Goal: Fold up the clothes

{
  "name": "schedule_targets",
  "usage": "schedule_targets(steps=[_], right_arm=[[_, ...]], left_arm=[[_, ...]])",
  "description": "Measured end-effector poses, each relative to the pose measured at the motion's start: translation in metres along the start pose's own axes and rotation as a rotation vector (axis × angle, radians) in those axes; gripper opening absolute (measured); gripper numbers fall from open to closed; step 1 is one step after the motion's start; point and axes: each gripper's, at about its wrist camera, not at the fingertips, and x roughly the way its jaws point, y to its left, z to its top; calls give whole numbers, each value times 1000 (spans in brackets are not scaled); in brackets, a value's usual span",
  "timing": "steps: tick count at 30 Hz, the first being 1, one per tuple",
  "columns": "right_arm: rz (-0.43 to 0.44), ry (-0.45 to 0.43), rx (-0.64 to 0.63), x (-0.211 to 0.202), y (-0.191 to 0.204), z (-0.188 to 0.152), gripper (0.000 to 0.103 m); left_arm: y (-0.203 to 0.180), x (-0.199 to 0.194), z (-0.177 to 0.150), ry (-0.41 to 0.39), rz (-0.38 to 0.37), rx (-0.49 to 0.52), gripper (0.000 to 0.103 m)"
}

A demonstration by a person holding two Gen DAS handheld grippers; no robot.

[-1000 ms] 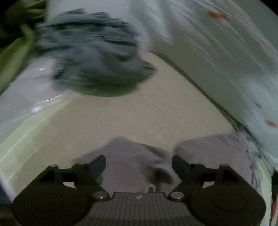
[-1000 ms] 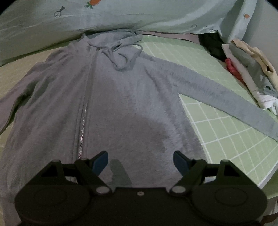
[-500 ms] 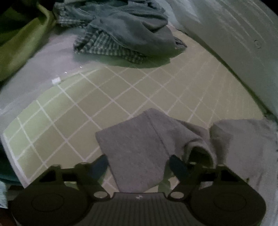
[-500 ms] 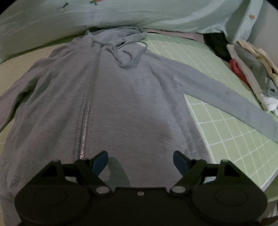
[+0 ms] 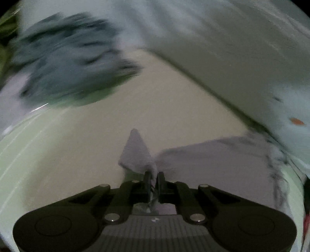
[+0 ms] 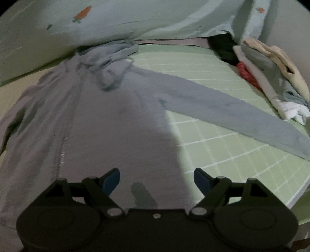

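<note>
A grey zip-up hoodie (image 6: 108,124) lies spread front-up on the green grid mat (image 6: 228,143), its hood toward the far side and one sleeve (image 6: 232,116) stretched out to the right. My right gripper (image 6: 156,179) is open and empty, hovering over the hoodie's lower hem. In the blurred left wrist view my left gripper (image 5: 153,179) is shut on the hoodie's other sleeve cuff (image 5: 137,153), lifted a little off the mat, with the hoodie body (image 5: 217,162) to its right.
A light blue sheet with carrot prints (image 6: 135,17) borders the mat's far side. A stack of folded clothes (image 6: 271,73) sits at the far right. A blurred pile of dark grey-blue garments (image 5: 64,60) lies at the far left of the left wrist view.
My left gripper has shut on the sleeve cuff, which lay flat between its open fingers, and is moving fast with it. My right gripper has shifted slightly right over the hem, still open.
</note>
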Motion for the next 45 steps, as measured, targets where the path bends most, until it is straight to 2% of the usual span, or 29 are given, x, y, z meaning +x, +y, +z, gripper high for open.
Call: schedule_targets(steps=[4, 9, 10, 12, 14, 16, 17, 19, 23, 26, 30, 33, 35, 37, 39, 41, 43, 45], right_arm=[[-13, -13, 55, 0, -40, 2, 84], [-46, -31, 128, 3, -88, 6, 84], [-53, -35, 141, 4, -97, 7, 84], [-68, -41, 170, 6, -113, 9, 84], [-79, -50, 194, 9, -124, 14, 84], [-77, -59, 194, 13, -128, 19, 84], [-75, -64, 191, 15, -128, 22, 85], [-50, -77, 164, 19, -118, 23, 102], [25, -81, 107, 28, -92, 28, 103], [111, -104, 73, 32, -62, 33, 103], [221, -117, 28, 39, -17, 39, 103], [268, -37, 9, 55, 14, 44, 103], [278, 7, 3, 65, 31, 46, 96], [295, 21, -13, 69, 45, 46, 75], [288, 25, -65, 69, 56, 45, 64], [302, 25, -122, 70, 63, 44, 56], [334, 33, -160, 73, 64, 45, 43], [346, 34, -218, 73, 67, 47, 37]], left_arm=[[-82, 4, -8, 11, -142, 103, 6], [-186, 7, -48, 98, -361, 237, 6], [-205, 6, -59, 118, -406, 274, 11], [-231, 2, -76, 133, -433, 344, 28], [-239, 0, -85, 122, -386, 392, 73], [-236, -3, -90, 104, -316, 423, 85], [-229, -4, -90, 94, -278, 422, 87], [-209, -2, -86, 101, -186, 394, 89], [-149, 5, -76, 153, 14, 259, 90], [-110, 8, -71, 189, 121, 206, 90], [-80, 13, -67, 216, 185, 185, 91], [-71, 17, -67, 242, 199, 179, 92], [-71, 21, -67, 257, 198, 180, 92], [-72, 26, -67, 267, 192, 182, 92], [-73, 30, -68, 279, 187, 186, 92], [-75, 33, -68, 285, 187, 179, 92], [-78, 35, -70, 276, 192, 164, 92], [-83, 38, -69, 263, 202, 162, 92]])
